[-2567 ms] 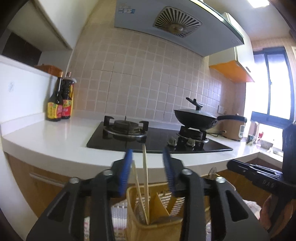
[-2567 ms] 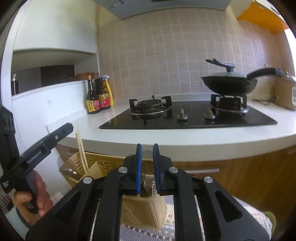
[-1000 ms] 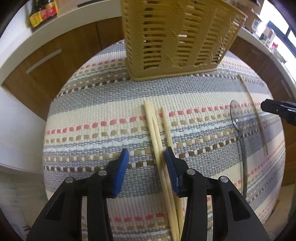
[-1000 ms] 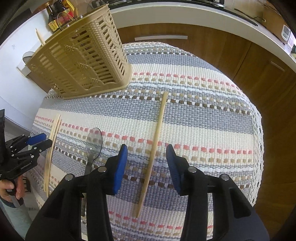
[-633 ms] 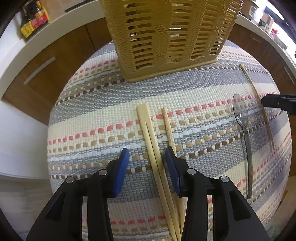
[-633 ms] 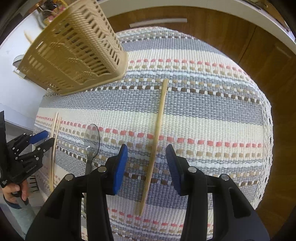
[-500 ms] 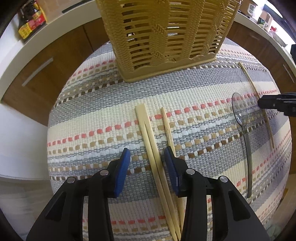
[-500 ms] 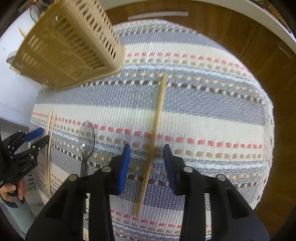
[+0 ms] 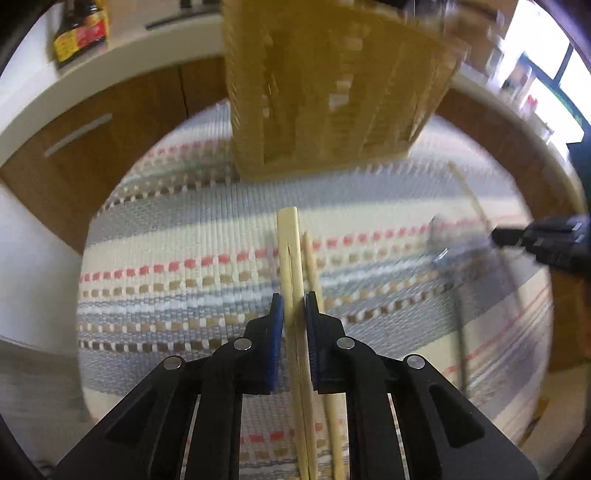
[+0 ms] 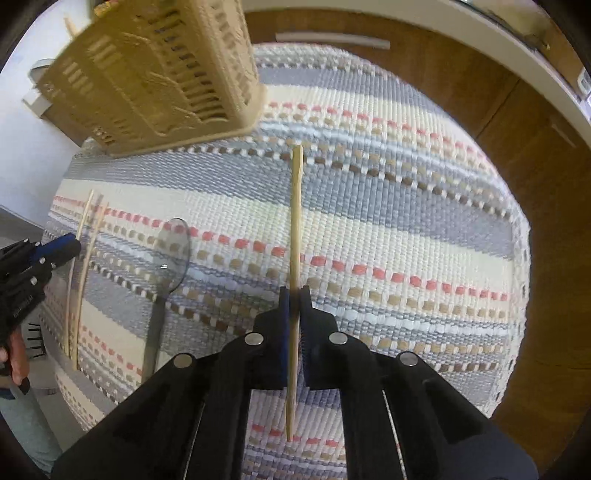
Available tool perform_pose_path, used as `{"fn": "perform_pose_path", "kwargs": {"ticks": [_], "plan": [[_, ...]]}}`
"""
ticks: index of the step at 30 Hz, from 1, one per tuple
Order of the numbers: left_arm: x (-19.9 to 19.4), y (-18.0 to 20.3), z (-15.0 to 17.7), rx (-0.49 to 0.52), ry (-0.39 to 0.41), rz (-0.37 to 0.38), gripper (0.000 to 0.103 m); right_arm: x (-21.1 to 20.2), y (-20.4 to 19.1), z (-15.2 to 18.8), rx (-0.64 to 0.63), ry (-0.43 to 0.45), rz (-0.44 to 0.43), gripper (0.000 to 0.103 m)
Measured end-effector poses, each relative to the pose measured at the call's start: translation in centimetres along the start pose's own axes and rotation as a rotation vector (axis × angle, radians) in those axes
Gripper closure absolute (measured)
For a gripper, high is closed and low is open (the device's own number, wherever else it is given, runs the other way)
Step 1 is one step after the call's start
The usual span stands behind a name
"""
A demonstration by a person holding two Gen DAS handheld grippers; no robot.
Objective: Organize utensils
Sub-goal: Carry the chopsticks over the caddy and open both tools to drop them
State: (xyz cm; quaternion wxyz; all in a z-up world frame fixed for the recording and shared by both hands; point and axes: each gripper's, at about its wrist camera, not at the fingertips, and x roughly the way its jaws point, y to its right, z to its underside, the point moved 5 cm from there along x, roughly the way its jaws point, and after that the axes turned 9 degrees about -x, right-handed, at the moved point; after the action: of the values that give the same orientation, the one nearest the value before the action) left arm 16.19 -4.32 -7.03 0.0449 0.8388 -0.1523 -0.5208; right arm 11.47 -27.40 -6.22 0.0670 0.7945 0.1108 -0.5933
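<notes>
My left gripper (image 9: pixel 294 308) is shut on a joined pair of wooden chopsticks (image 9: pixel 290 254) on the striped cloth; a loose single chopstick (image 9: pixel 312 266) lies just right of it. My right gripper (image 10: pixel 294 297) is shut on another single chopstick (image 10: pixel 296 206), which points toward the tan slotted utensil basket (image 10: pixel 155 70). The basket also shows at the far side in the left wrist view (image 9: pixel 332 85). A metal spoon (image 10: pixel 171 254) lies on the cloth between the two grippers. The left gripper also shows in the right wrist view (image 10: pixel 55 247), and the right gripper in the left wrist view (image 9: pixel 517 236).
The striped woven cloth (image 10: pixel 388 221) covers a small table with rounded edges. Wooden cabinet fronts (image 10: pixel 461 74) and a white countertop (image 9: pixel 122 66) stand beyond it. Dark sauce bottles (image 9: pixel 79 33) sit on the counter at far left.
Both grippers have gone from open to shut: the left closed on the joined chopstick pair, the right on the single chopstick. Both moved slightly forward; the left view is motion-blurred.
</notes>
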Motion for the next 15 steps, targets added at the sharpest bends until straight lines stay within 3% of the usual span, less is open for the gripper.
{"fn": "perform_pose_path", "kwargs": {"ticks": [3,8,15], "plan": [[-2.2,0.0,-0.4,-0.019,0.070,0.037,0.093,-2.2,-0.8,-0.1,-0.016,0.054,-0.021,0.099],[-8.7,1.2,-1.5,-0.005,0.278,0.157,0.093,-7.6,-2.4,-0.8,-0.044,0.224,-0.159,0.099],[-16.8,3.8,-4.2,0.035,0.520,0.224,0.093,-15.2,-4.7,-3.5,-0.109,0.470,-0.193,0.099]]}}
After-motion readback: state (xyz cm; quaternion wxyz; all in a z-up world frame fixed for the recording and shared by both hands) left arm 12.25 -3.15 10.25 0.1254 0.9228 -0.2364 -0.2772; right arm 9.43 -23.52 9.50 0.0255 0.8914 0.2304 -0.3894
